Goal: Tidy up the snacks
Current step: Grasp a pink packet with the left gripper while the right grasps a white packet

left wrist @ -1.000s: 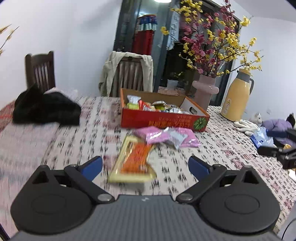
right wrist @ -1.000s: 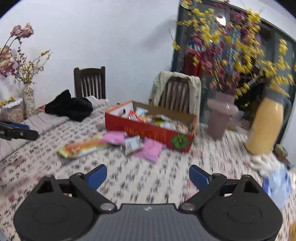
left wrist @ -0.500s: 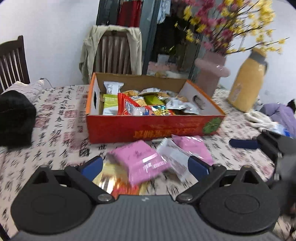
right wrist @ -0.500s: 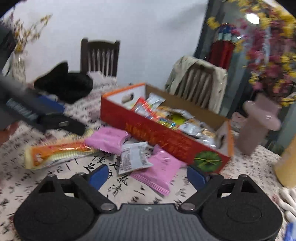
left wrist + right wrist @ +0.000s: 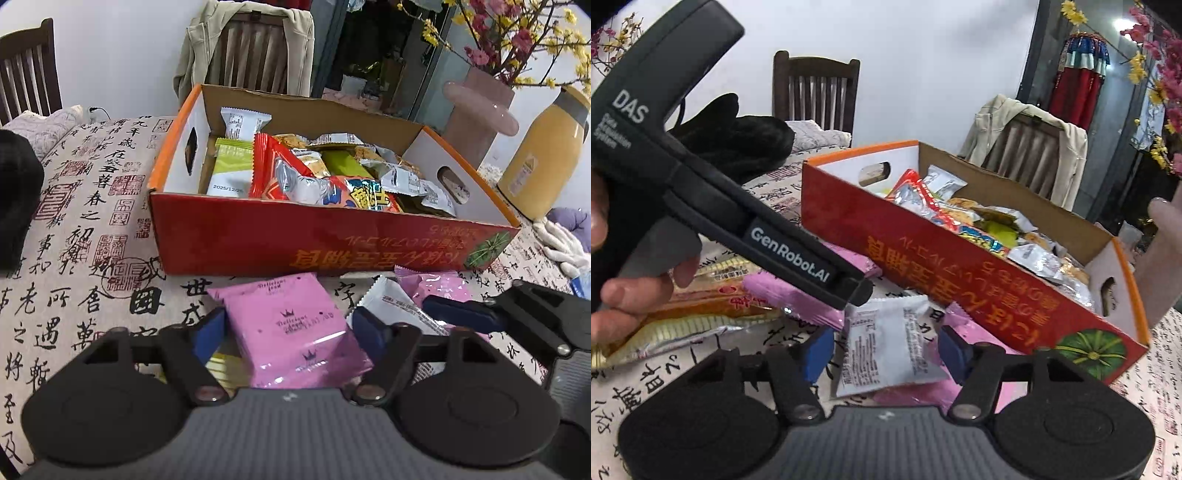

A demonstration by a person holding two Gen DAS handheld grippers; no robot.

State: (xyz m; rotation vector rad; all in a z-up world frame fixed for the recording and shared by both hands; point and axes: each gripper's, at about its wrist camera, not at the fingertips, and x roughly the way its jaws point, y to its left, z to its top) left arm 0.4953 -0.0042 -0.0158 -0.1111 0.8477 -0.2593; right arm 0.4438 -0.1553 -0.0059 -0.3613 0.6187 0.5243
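Note:
A red cardboard box [image 5: 332, 240] full of snack packets stands on the table. In front of it lies a pink packet [image 5: 288, 332], between the blue pads of my left gripper [image 5: 290, 332]; the jaws are closing around it and I see no pressing. To the right, a white packet [image 5: 890, 343] rests on a second pink packet [image 5: 916, 395]. My right gripper [image 5: 886, 350] straddles the white packet with its jaws closing, small gaps at the pads. A long orange and yellow packet [image 5: 690, 306] lies on the left, under the left gripper's body.
A pink vase [image 5: 480, 110] with blossom branches and a yellow thermos [image 5: 543, 155] stand behind the box on the right. White gloves [image 5: 561, 243] lie near them. A black garment [image 5: 14, 206] sits at the left, with chairs beyond the table.
Both grippers have come forward and down to the packets in front of the box. Their jaws have narrowed around the pink packet and the white packet.

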